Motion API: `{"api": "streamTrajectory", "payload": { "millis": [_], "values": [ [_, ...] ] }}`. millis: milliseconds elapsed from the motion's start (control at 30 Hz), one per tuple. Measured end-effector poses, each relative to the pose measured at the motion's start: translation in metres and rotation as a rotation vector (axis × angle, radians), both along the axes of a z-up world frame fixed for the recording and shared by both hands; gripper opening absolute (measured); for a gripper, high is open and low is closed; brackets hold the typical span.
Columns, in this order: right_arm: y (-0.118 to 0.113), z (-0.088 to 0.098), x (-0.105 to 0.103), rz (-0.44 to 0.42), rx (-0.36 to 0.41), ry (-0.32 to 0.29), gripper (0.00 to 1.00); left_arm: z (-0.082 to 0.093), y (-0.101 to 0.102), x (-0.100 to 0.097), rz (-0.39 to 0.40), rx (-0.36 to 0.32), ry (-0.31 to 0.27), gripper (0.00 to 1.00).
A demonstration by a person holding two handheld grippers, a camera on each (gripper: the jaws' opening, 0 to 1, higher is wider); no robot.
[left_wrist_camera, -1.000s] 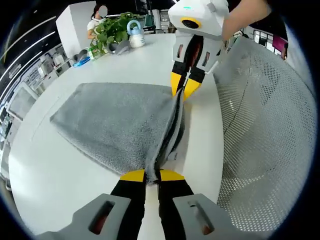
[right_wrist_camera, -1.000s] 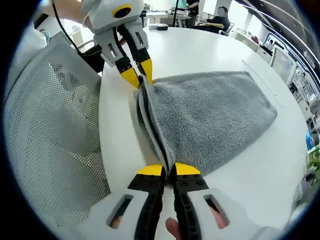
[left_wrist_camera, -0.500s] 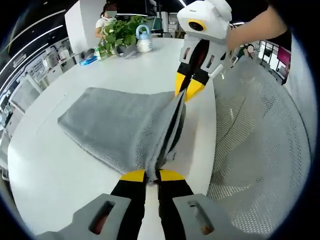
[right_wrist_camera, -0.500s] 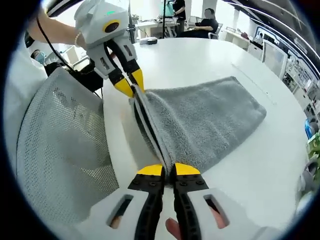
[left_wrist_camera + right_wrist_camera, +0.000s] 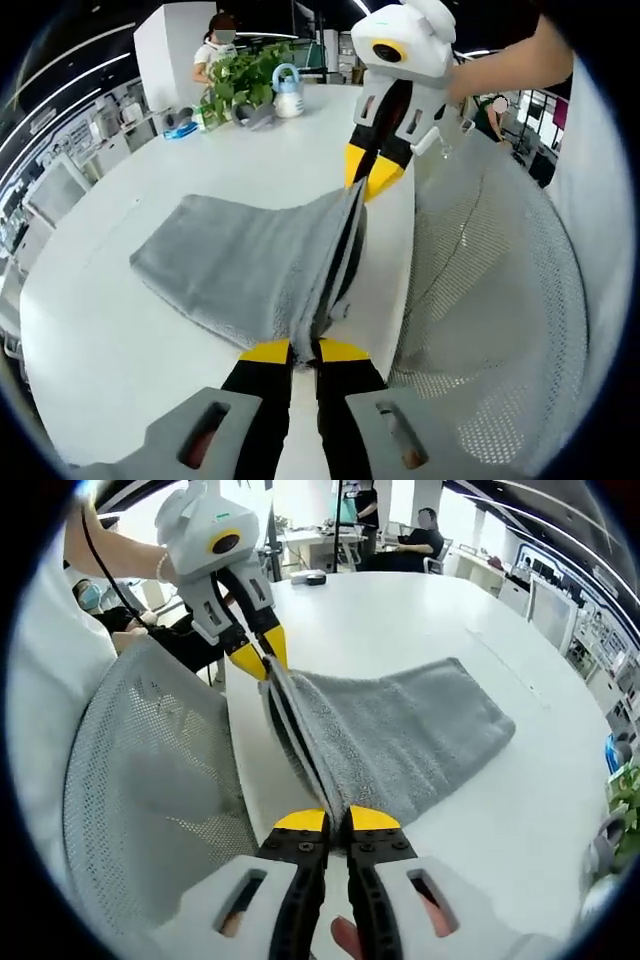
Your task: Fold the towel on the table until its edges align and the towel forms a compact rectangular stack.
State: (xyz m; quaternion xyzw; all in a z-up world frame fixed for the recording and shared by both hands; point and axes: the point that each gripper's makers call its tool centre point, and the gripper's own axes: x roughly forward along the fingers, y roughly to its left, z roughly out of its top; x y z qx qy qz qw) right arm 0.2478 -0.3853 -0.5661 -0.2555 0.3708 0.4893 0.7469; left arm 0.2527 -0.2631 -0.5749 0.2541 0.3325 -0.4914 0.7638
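A grey towel (image 5: 250, 265) lies folded on the white round table (image 5: 120, 330), its near edge lifted and stretched taut between both grippers. My left gripper (image 5: 304, 351) is shut on one corner of that edge at the bottom of the left gripper view. The right gripper (image 5: 365, 174) grips the other corner farther up in the same view. In the right gripper view the towel (image 5: 400, 730) spreads to the right. My right gripper (image 5: 336, 821) is shut on its corner, and the left gripper (image 5: 258, 650) holds the far corner. The layered edge runs straight between them.
A grey mesh chair back (image 5: 500, 300) stands close beside the table edge, also seen as the mesh chair (image 5: 150, 800). A potted plant (image 5: 240, 70) and a small bottle (image 5: 288, 80) sit at the table's far side. People sit at desks (image 5: 430, 525) beyond.
Both grippers have lifted and drawn back toward the chair with the towel edge still held. More of the towel has slid toward the table edge and its spread looks smaller.
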Motion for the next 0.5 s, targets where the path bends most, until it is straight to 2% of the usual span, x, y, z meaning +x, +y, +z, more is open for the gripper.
{"api": "streamTrajectory", "payload": {
  "millis": [500],
  "values": [
    [-0.003, 0.021, -0.004, 0.004, 0.016, 0.006, 0.03, 0.024, -0.002, -0.003, 0.003, -0.016, 0.010, 0.08]
  ]
}}
